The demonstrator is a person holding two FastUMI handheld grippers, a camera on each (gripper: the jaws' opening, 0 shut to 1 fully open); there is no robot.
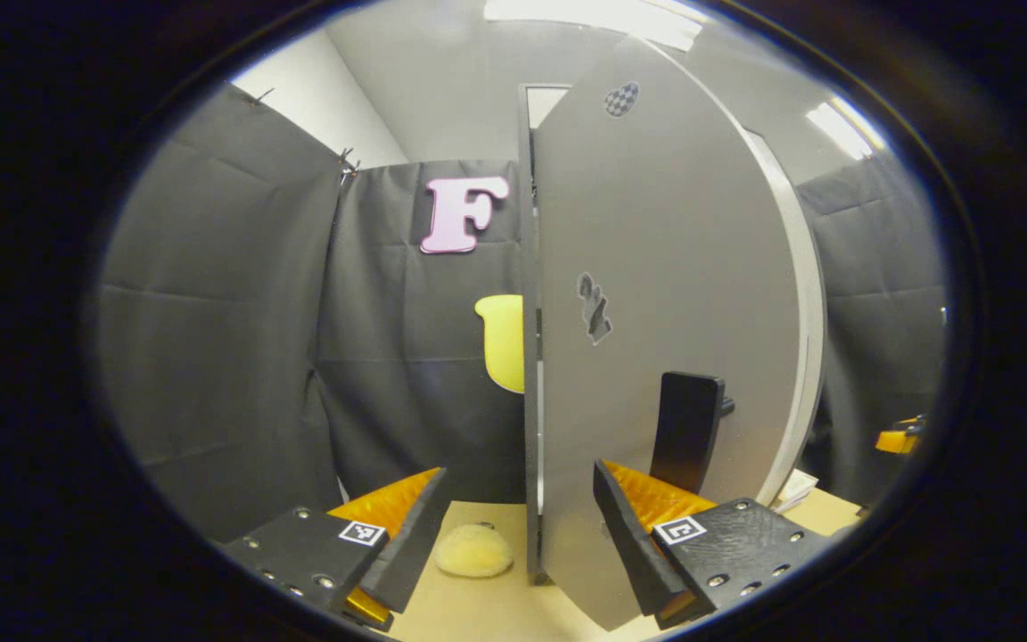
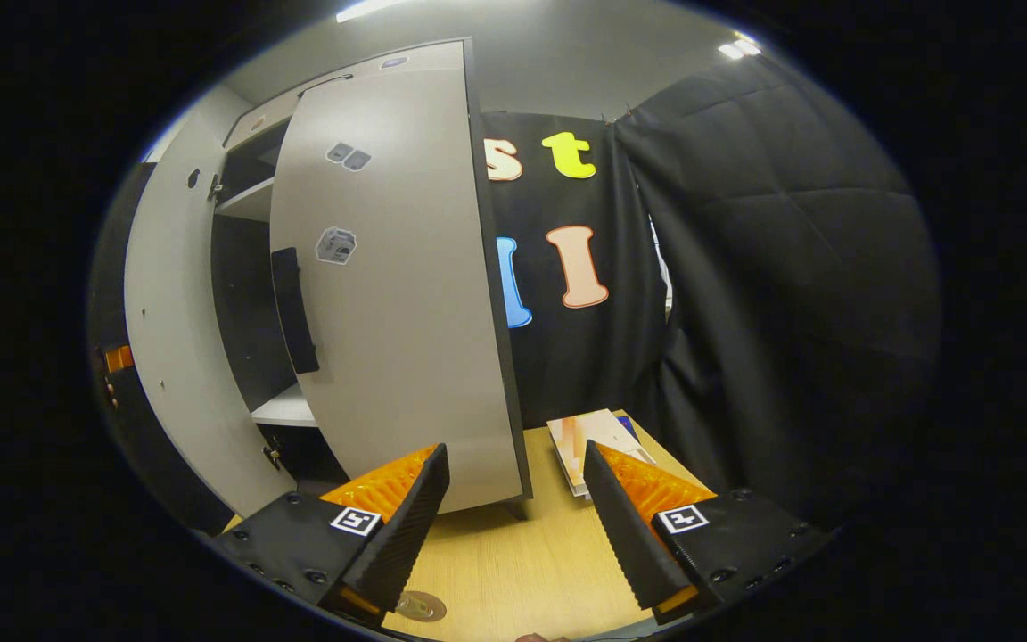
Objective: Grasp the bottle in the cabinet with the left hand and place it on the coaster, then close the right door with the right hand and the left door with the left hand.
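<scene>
In the left gripper view, the left gripper point(image 1: 513, 526) hangs with its jaws spread wide and empty, straddling the edge of the grey cabinet's left door point(image 1: 665, 339), which stands ajar with a black handle point(image 1: 687, 432). A pale round fuzzy coaster point(image 1: 472, 550) lies on the light wooden table point(image 1: 496, 611). In the right gripper view, the right gripper point(image 2: 513, 517) is likewise wide open and empty before the half-open grey right door point(image 2: 398, 294). The bottle cannot be made out.

Ceiling lights point(image 1: 603, 13) glare at the top of both views; fisheye bends the edges, the lower frame dim
</scene>
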